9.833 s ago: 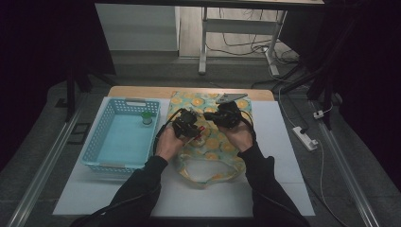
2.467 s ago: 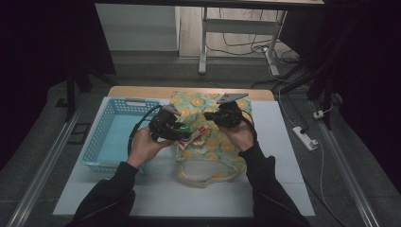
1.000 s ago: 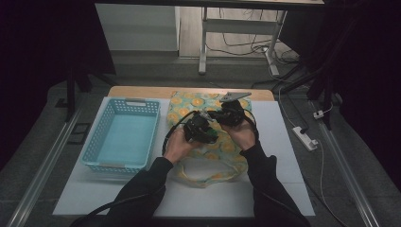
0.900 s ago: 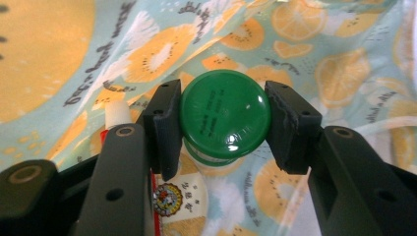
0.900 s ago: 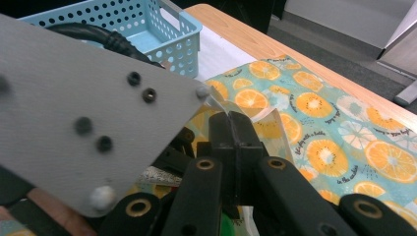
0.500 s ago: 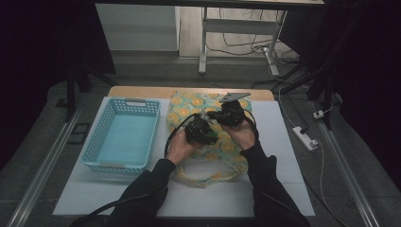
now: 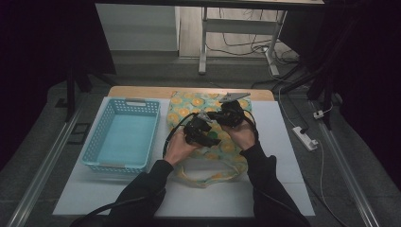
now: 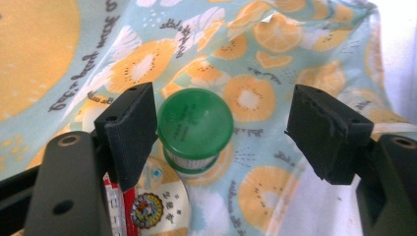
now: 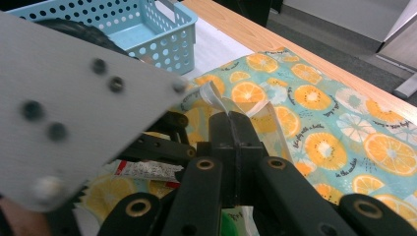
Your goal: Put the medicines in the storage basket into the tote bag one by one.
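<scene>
over the fruit-print bag: both grippers meet above the middle of the table, hands close together
left gripper (image 7: 203,134): jaws spread wide, clasping nothing; in the left gripper view one jaw stands just beside the bottle's cap, the other well apart from it
green-capped bottle (image 8: 195,129): small, seen cap-on from above, lying against the bag's printed cloth between the spread jaws; whether the near jaw touches it cannot be told
right gripper (image 9: 231,123): jaws pressed together, pinching a pale strap of the bag
strap (image 9: 215,98): a light band rising from the cloth into the clenched jaws
fruit-print bag (image 7: 188,106): teal cloth with orange slices, spread flat on the white table, its handles toward the person
tube (image 9: 147,169): white and red, lying on the bag under the left gripper
blue basket (image 7: 124,137): perforated plastic, standing left of the bag, just beside it
table (image 7: 279,142): white top, wooden far edge
</scene>
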`<state>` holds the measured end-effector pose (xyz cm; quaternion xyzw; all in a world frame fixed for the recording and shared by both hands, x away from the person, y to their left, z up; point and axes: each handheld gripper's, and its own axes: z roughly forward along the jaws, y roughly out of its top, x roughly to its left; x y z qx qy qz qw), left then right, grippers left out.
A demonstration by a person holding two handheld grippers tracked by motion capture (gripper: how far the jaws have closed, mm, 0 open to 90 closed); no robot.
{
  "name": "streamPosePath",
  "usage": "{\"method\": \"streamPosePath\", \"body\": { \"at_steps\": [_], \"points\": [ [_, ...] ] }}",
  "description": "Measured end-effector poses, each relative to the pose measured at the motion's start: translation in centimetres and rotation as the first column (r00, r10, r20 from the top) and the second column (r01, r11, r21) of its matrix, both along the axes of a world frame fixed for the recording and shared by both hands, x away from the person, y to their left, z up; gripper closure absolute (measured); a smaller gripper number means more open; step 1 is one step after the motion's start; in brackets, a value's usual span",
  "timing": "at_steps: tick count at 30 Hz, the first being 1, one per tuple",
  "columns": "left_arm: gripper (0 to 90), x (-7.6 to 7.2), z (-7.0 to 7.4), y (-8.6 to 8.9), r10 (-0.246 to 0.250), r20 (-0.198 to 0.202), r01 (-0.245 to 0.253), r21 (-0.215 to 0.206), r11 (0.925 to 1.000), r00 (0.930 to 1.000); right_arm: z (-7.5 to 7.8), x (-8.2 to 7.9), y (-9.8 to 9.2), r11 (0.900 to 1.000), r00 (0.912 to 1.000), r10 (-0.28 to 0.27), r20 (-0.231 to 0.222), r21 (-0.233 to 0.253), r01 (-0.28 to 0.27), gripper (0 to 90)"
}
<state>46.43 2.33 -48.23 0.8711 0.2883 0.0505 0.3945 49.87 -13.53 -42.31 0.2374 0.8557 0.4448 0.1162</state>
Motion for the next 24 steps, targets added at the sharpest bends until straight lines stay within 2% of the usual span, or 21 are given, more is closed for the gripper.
{"method": "streamPosePath", "body": {
  "at_steps": [4, 10, 14, 19, 24],
  "points": [
    [20.9, -0.5, 0.5, 0.4, -0.001, -0.005, 0.001, -0.007, 1.0, 1.0, 0.0, 0.0, 0.0, 1.0, 1.0, -0.001, -0.002, 0.0, 0.001, 90.0],
    [11.6, -1.3, 1.4, 1.3, -0.002, -0.008, 0.002, -0.045, 0.999, 1.0, 0.0, 0.0, 0.0, 1.0, 1.0, 0.001, -0.002, -0.002, -0.001, 90.0],
    [4.9, -2.0, 1.8, 1.7, -0.021, -0.012, 0.02, -0.072, 0.9972, 0.9997, -0.1, 0.0, 0.0, 1.0, 1.0, 0.001, -0.001, -0.003, -0.001, 90.0],
    [2.6, -2.6, 2.1, 2.2, -0.042, 0.0, 0.042, -0.067, 0.9968, 0.9991, -0.1, 0.0, 0.0, 1.0, 1.0, 0.0, -0.002, -0.003, -0.001, 90.0],
    [1.9, -3.3, 2.1, 2.7, -0.034, -0.002, 0.034, -0.058, 0.9977, 0.9994, -0.1, 0.0, 0.0, 1.0, 1.0, 0.002, -0.002, -0.003, -0.002, 90.0]
  ]
}}
